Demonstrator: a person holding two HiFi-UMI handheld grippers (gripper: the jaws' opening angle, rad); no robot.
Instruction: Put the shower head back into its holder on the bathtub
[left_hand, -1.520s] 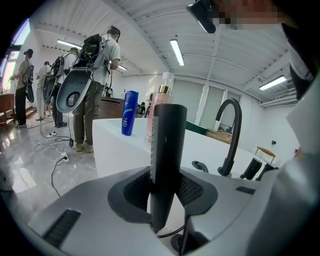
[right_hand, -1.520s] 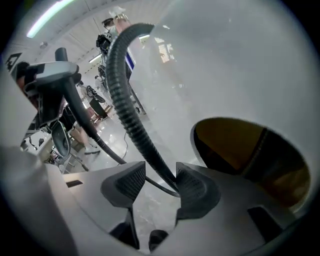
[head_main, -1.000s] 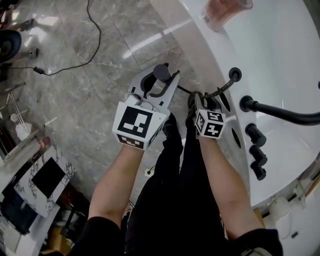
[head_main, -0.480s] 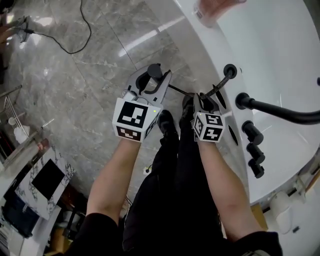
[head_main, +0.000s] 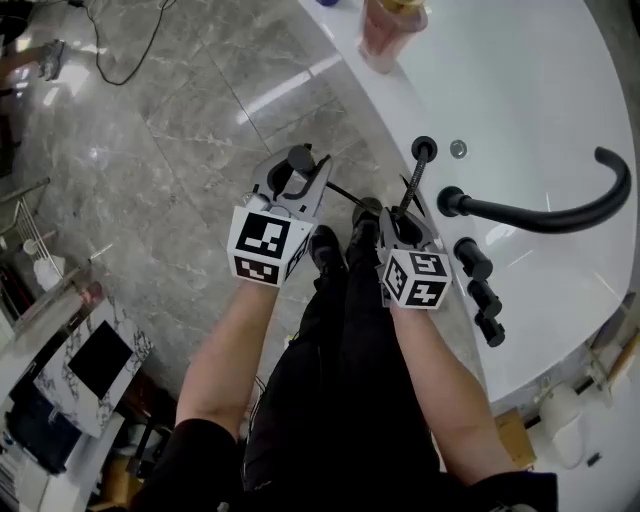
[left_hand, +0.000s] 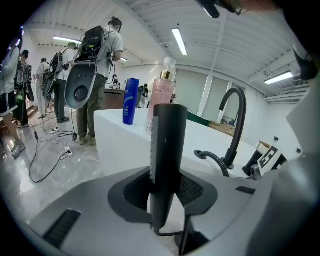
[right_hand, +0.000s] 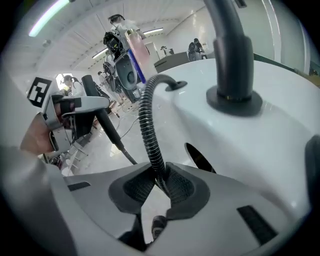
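Note:
My left gripper (head_main: 300, 168) is shut on the black shower head (head_main: 299, 156), held over the floor just outside the tub. In the left gripper view the shower head (left_hand: 169, 135) stands upright between the jaws of the left gripper (left_hand: 167, 187). Its black ribbed hose (head_main: 412, 185) runs to the round holder (head_main: 424, 150) on the white tub rim (head_main: 400, 95). My right gripper (head_main: 404, 216) has just been closing, and its pads now pinch the hose (right_hand: 150, 130) a short way below the holder. The right gripper (right_hand: 162, 182) shows the hose curving up into the fitting.
A black curved faucet (head_main: 560, 215) and black knobs (head_main: 472, 258) stand on the rim right of the holder. A pink bottle (head_main: 388, 25) sits further along the rim and a blue one (left_hand: 131, 100) beside it. Cables (head_main: 130, 50) lie on the tiled floor. People (left_hand: 100, 60) stand behind.
The right gripper's jaws have closed on the hose and it has lifted, so the hose now rises more steeply to the holder. The left gripper keeps its hold on the shower head.

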